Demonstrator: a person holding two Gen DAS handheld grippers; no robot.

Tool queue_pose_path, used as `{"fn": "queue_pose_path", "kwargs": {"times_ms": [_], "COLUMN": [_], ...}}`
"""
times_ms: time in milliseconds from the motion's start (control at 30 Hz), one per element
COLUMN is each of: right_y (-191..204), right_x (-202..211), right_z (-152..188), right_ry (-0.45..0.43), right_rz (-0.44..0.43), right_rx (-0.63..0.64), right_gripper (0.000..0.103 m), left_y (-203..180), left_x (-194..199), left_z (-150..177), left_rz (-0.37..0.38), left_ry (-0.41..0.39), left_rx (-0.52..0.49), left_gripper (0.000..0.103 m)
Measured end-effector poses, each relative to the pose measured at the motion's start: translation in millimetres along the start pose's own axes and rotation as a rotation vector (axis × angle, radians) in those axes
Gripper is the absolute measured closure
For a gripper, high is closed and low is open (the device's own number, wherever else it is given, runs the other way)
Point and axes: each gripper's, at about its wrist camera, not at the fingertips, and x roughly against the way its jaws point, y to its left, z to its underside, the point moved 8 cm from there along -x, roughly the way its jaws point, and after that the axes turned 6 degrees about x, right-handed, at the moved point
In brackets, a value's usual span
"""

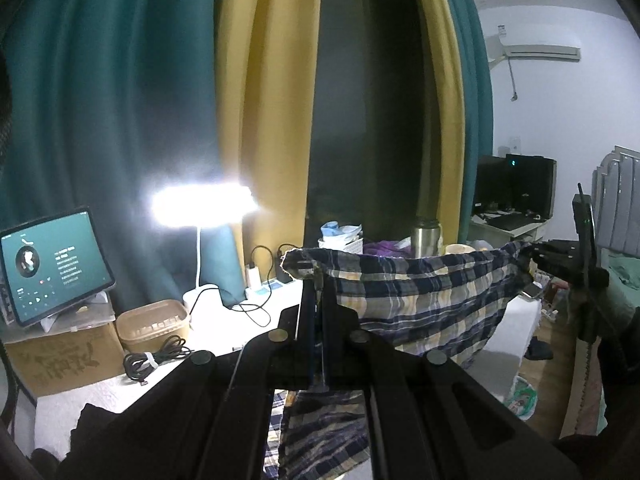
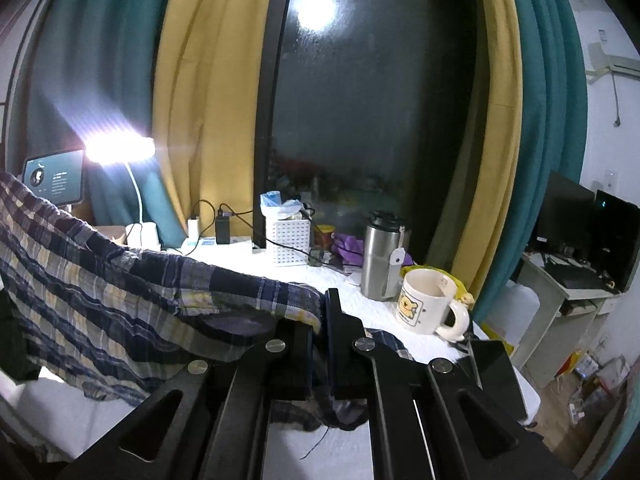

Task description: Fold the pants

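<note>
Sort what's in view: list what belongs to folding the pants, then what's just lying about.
For the job: plaid pants, left tongs, right tongs.

Lying about: steel tumbler, mug, tablet, desk lamp, white basket, coiled cable.

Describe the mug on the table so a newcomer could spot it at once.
Start at the dark window framed by the yellow curtain, then drop to the white table below it. The mug stands right of the steel tumbler; unlike that tall metal cylinder, it is squat, cream, with a handle and a cartoon print.
</note>
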Motion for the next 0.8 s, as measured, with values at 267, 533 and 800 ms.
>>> {"fn": "queue_pose_path", "kwargs": {"times_ms": [267,533,800], "right_y": [5,18,25], "right_x": [-56,-114,-167], "right_z": [-5,-1,22], "right_ry": [0.054,0.117,0.205], "right_rz": [-0.022,-0.055,-0.084], "right_rx": [0.011,0.013,-0.008], "right_gripper": [0.098,0.098,0.098], "left_y": [30,60,84], "left_x": [-42,-88,-134], "left_z": [9,28,59], "left_rz": [-0.021,-0.054,-0.071], "left_ry": [0.057,0.136,0.237], "left_rx": [0.013,0.052,0.097], "left_gripper": [0.102,0.102,0.102]}}
